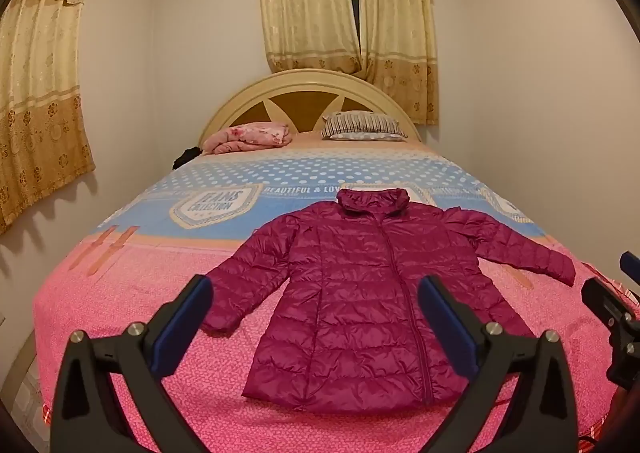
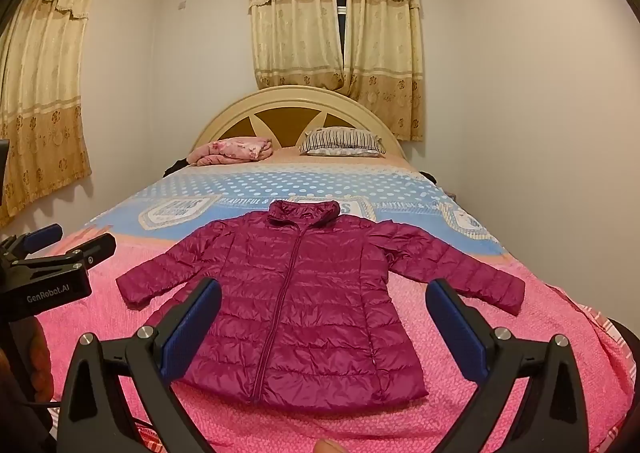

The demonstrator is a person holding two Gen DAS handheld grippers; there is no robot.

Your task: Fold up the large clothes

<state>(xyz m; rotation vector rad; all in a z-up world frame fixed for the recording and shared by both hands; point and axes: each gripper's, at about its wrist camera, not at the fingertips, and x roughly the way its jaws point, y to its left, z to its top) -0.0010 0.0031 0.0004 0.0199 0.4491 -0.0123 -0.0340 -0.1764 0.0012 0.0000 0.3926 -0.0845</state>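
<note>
A magenta quilted puffer jacket lies flat and zipped on the bed, collar toward the headboard, both sleeves spread outward; it also shows in the right wrist view. My left gripper is open and empty, held above the jacket's hem at the foot of the bed. My right gripper is open and empty, also above the hem. The right gripper shows at the right edge of the left wrist view, and the left gripper at the left edge of the right wrist view.
The bed has a pink and blue bedspread and a rounded cream headboard. A folded pink blanket and a striped pillow lie at its head. Curtains hang behind and at left; walls close in on both sides.
</note>
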